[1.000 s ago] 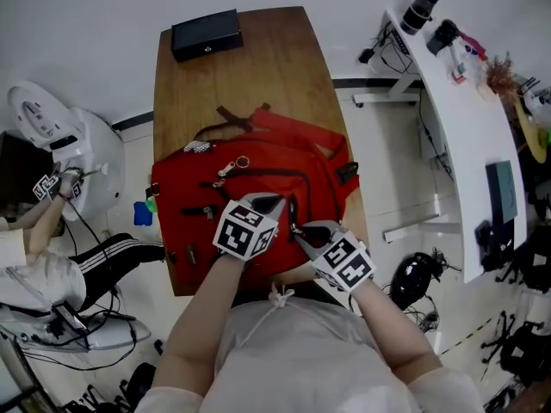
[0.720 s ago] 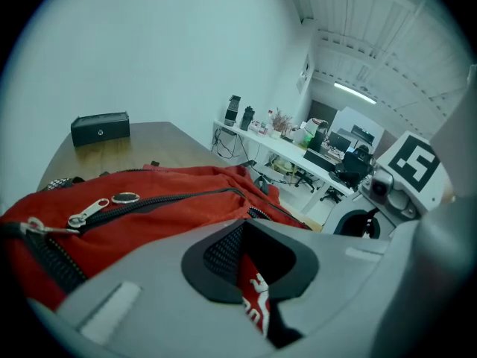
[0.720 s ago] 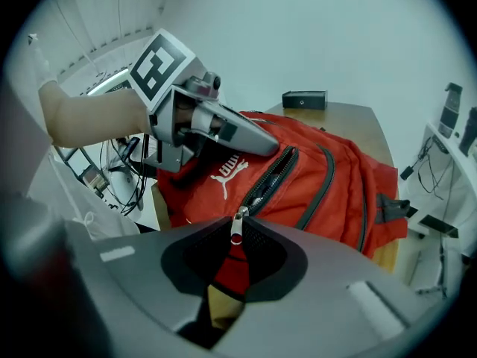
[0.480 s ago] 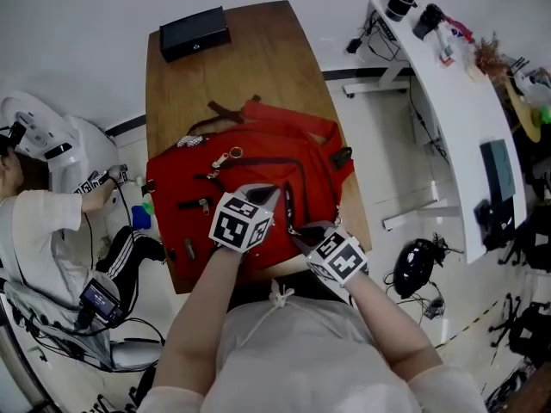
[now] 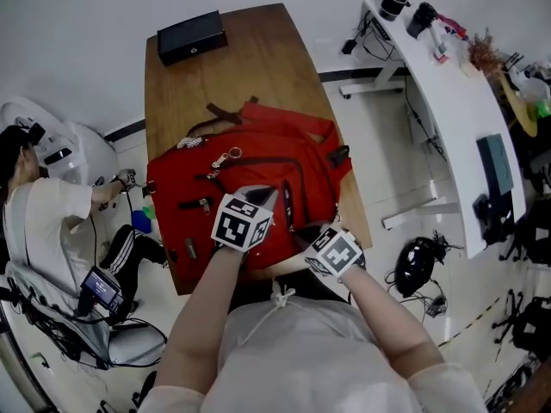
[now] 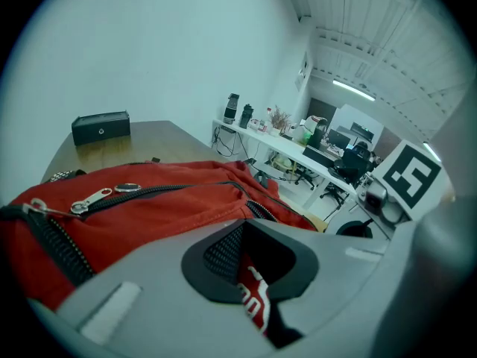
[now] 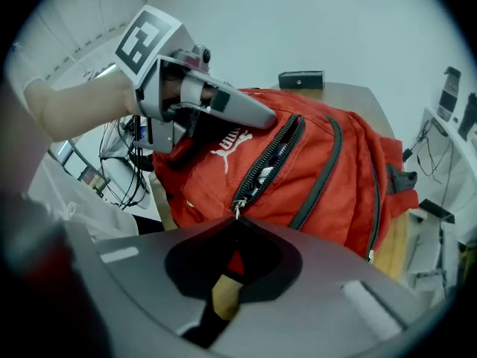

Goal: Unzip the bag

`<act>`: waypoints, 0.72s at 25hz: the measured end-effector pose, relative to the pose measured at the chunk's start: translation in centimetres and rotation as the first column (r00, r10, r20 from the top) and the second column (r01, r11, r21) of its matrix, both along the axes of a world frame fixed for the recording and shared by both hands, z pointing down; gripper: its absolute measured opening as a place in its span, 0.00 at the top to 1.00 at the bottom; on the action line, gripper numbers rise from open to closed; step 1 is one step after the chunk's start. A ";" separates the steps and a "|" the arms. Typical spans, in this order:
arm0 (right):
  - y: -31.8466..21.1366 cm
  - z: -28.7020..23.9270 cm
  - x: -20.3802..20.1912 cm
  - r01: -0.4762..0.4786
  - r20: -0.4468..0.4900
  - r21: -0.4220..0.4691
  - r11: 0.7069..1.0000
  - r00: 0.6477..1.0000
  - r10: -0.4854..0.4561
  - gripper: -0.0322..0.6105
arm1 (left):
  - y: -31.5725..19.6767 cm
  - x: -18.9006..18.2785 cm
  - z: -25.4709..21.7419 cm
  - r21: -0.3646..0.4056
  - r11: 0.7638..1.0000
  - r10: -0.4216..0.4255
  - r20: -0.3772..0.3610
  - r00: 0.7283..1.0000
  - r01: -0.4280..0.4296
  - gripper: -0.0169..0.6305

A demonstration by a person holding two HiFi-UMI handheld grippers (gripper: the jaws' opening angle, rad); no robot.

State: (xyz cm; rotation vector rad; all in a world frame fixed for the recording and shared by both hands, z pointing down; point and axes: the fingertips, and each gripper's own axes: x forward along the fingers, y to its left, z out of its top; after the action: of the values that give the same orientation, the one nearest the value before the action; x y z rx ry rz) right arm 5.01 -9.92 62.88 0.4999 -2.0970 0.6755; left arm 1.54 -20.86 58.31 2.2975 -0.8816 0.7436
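Observation:
A red backpack (image 5: 250, 166) lies flat on the wooden table (image 5: 250, 58). Its main zip is open along part of its length, as the right gripper view shows. My left gripper (image 5: 274, 198) is shut on a fold of the red bag fabric (image 6: 253, 297) beside the zip, pinching it up. My right gripper (image 5: 301, 235) sits at the bag's near edge. In the right gripper view my right gripper (image 7: 237, 222) has its jaws shut on the small metal zip pull (image 7: 236, 210) at the zip's near end. A second zip with a silver pull (image 6: 93, 198) runs across the bag's far pocket.
A black box (image 5: 191, 34) stands at the table's far end. A white desk (image 5: 456, 101) with cameras and clutter curves along the right. A person (image 5: 47, 222) sits by a white machine on the floor to the left. The table's near edge is right under my grippers.
My right gripper's jaws have closed on the zip pull. The left gripper has kept its hold on the fabric. The person on the left has shifted position.

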 end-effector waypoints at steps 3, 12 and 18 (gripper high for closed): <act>0.5 0.3 -0.1 0.044 -0.036 0.024 0.999 0.998 -0.043 0.93 | 0.1 0.0 0.2 0.004 1.000 -0.001 0.005 1.000 0.001 0.96; -0.6 -2.0 0.5 -0.067 0.119 0.068 0.995 0.991 0.059 0.69 | 0.9 0.1 -1.0 0.028 0.997 -0.075 -0.043 0.996 0.076 0.96; -3.4 -9.7 1.3 -0.194 0.361 0.233 0.953 0.927 0.101 0.94 | 2.8 -0.3 -6.8 0.186 0.969 -0.142 -0.129 0.981 0.165 0.96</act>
State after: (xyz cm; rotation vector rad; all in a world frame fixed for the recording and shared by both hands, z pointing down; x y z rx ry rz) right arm 6.32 -13.32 53.20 0.7407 -2.5206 0.6034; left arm 1.27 -18.03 51.53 2.3806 -1.1077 0.4706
